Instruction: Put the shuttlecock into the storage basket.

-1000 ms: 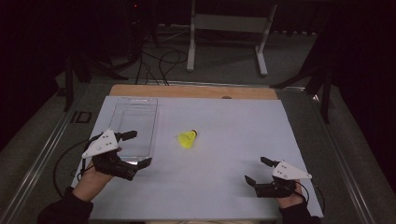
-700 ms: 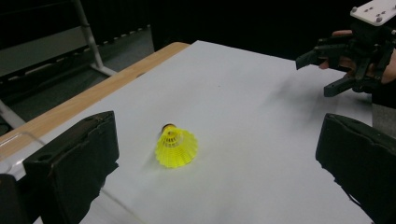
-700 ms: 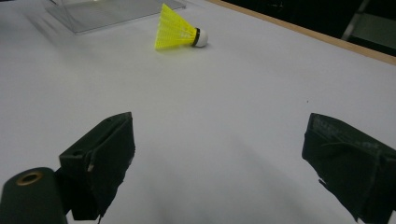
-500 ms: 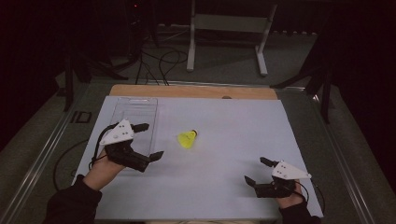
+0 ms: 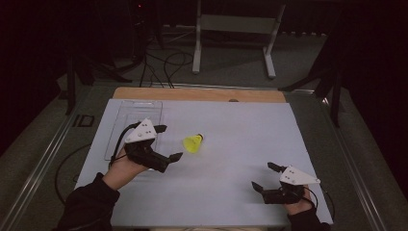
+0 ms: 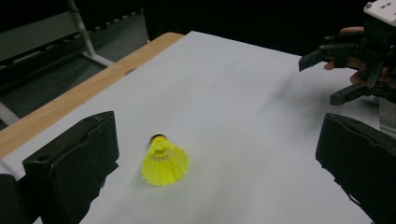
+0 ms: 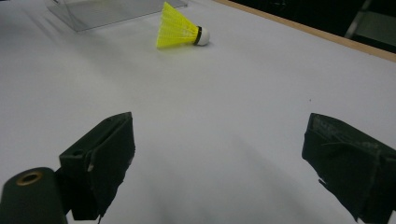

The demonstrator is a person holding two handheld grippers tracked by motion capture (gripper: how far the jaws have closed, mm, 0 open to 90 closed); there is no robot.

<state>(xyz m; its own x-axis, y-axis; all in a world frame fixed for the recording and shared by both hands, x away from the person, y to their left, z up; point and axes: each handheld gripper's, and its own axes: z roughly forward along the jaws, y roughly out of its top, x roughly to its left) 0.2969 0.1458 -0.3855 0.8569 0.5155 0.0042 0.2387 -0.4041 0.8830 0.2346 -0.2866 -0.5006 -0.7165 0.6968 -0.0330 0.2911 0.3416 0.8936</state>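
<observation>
A yellow shuttlecock point(image 5: 193, 143) lies on its side on the white table sheet point(image 5: 231, 125), its white cork tip pointing to the far right. My left gripper point(image 5: 168, 143) hovers open just left of it, jaws wide apart and aimed at it. In the left gripper view the shuttlecock point(image 6: 164, 161) sits between the jaws, nearer the left one. My right gripper point(image 5: 264, 176) rests open near the front right of the table, far from the shuttlecock point(image 7: 180, 27), with nothing between its jaws.
A clear plastic tray point(image 5: 136, 115) lies on the sheet at the back left, behind my left gripper. A wooden table edge point(image 5: 202, 94) runs along the far side. Cables and a metal stand point(image 5: 235, 29) are on the floor beyond.
My left gripper has moved right and forward toward the shuttlecock, away from the front left. The right gripper and the shuttlecock have stayed put.
</observation>
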